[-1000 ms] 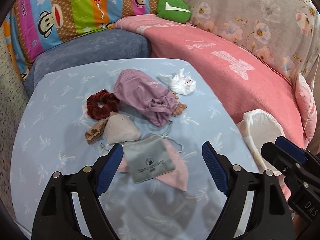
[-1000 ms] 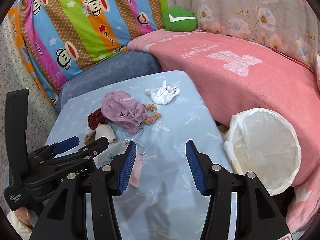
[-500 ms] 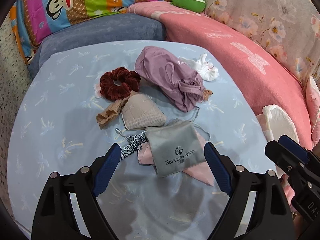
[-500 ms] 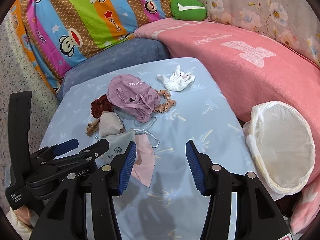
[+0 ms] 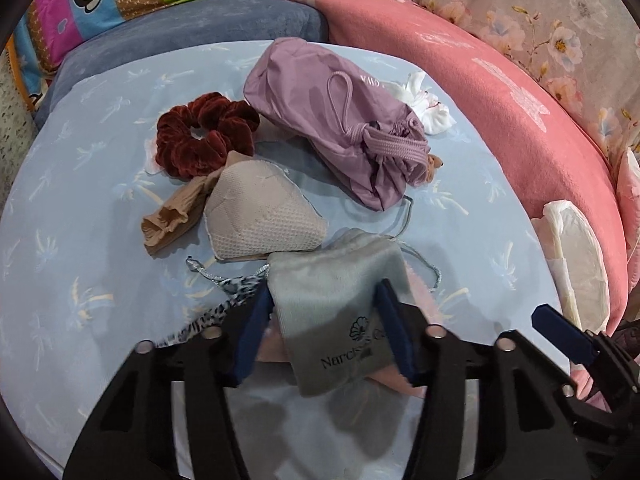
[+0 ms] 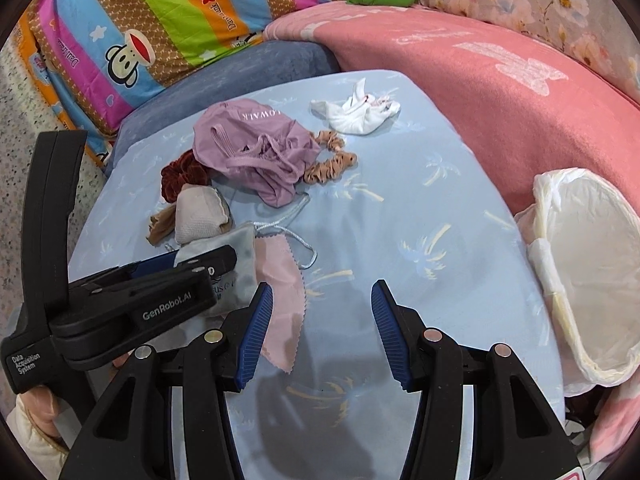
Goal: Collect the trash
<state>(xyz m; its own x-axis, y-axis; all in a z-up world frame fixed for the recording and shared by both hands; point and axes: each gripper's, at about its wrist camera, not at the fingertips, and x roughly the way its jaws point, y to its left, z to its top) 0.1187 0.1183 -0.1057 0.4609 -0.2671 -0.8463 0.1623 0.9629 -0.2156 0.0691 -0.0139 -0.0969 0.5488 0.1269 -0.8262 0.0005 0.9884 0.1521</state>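
A grey velvet pouch (image 5: pixel 332 292) lies on a pink cloth (image 6: pixel 280 280) at the near side of the blue-clothed table (image 5: pixel 80 300). My left gripper (image 5: pixel 323 290) straddles the pouch. Its jaws are closing, and the blue pads press both sides so that the fabric bunches between them. My right gripper (image 6: pixel 322 286) hovers open over bare tablecloth just right of the pink cloth, with nothing between its fingers. A bin lined with a white bag (image 6: pixel 580 272) stands off the table's right edge.
Farther back lie a purple drawstring bag (image 5: pixel 332 120), a maroon scrunchie (image 5: pixel 200 136), a beige mesh pad (image 5: pixel 260 216), a tan stocking (image 5: pixel 172 220), a tan scrunchie (image 6: pixel 332 160) and a crumpled white cloth (image 6: pixel 356 112). A pink-covered sofa (image 6: pixel 500 80) curves behind and right.
Both grippers have come down and forward toward the table. The left jaws, wide apart before, have closed in around the grey pouch. The right jaws kept the same gap.
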